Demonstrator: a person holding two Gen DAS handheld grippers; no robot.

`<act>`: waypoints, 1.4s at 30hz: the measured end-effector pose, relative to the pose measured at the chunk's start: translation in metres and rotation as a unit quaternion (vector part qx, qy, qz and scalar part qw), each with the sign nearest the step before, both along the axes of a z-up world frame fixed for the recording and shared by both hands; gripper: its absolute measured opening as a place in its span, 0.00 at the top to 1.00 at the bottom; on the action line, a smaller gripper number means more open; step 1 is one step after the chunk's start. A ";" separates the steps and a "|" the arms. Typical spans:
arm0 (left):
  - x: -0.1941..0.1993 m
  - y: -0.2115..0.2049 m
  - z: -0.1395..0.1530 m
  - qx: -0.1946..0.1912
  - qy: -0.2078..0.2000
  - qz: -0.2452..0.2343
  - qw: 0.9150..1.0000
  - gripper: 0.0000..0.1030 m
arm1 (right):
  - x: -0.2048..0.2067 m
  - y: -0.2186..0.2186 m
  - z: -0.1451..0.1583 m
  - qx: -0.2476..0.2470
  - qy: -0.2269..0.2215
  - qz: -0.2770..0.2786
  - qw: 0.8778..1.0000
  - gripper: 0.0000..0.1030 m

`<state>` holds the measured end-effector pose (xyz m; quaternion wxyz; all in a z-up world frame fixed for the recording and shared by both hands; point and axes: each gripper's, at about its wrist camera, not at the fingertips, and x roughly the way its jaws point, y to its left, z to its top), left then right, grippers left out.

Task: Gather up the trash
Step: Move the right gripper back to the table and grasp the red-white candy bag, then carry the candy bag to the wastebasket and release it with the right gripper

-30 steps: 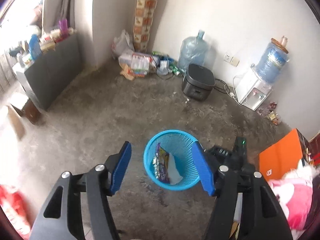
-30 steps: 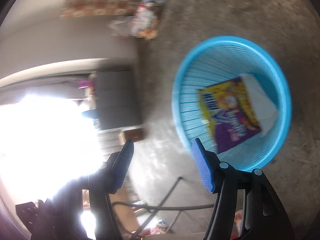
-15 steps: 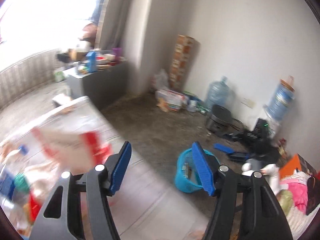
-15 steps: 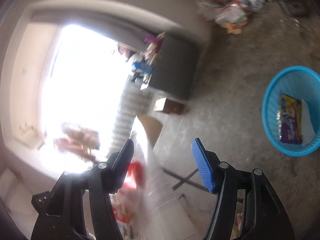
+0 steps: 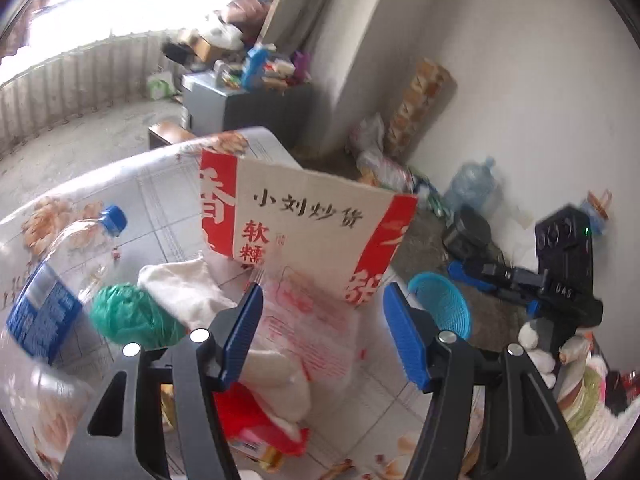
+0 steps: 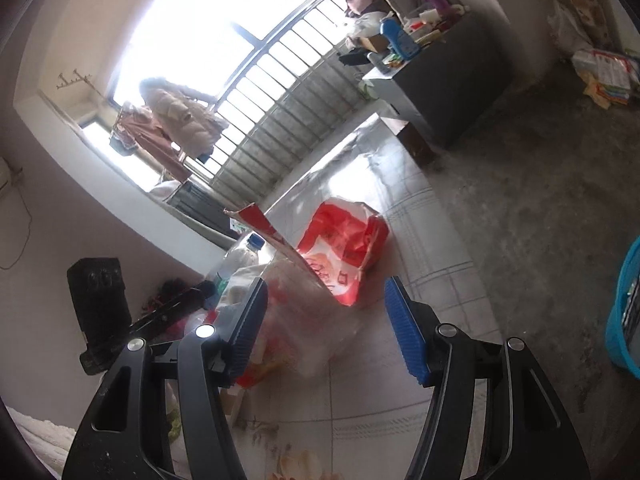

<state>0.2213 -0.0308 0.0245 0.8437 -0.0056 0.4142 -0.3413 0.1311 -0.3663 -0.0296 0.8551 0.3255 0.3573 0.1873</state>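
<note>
- One red-and-white paper bag (image 5: 308, 236) stood at centre frame.
- One clear plastic bottle (image 5: 60, 276) lay at left.
- One green crumpled wad (image 5: 128, 316) lay at lower left.
- One blue basket (image 5: 442, 304) sat right of centre.
- Two large water jugs (image 5: 470, 188) stood at right.

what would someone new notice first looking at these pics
A big red-and-white paper bag stands upright mid-table, straight ahead of the open left hand-held gripper. Left of it lie a plastic bottle and a green wad. The blue basket sits on the floor past the table's right edge.
</note>
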 end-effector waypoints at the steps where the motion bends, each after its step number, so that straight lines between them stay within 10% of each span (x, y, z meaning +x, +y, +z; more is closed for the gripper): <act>1: 0.011 -0.002 -0.003 0.013 0.006 -0.010 1.000 0.41 | 0.005 0.005 0.000 -0.004 -0.002 0.007 1.000 0.43; 11: 0.068 -0.011 -0.033 0.048 0.122 -0.057 0.990 0.41 | 0.028 0.032 0.007 -0.025 -0.031 0.067 0.997 0.43; 21: 0.078 -0.029 -0.047 0.084 0.131 -0.089 0.984 0.54 | 0.054 0.055 -0.004 -0.053 -0.019 0.103 0.993 0.46; 30: 0.076 -0.030 -0.051 0.092 0.136 -0.105 0.981 0.71 | 0.066 0.068 -0.017 -0.056 0.011 0.115 0.992 0.89; 42: 0.064 -0.023 -0.043 0.069 0.125 -0.115 0.983 0.94 | 0.057 0.065 -0.012 -0.035 0.007 0.092 0.995 0.98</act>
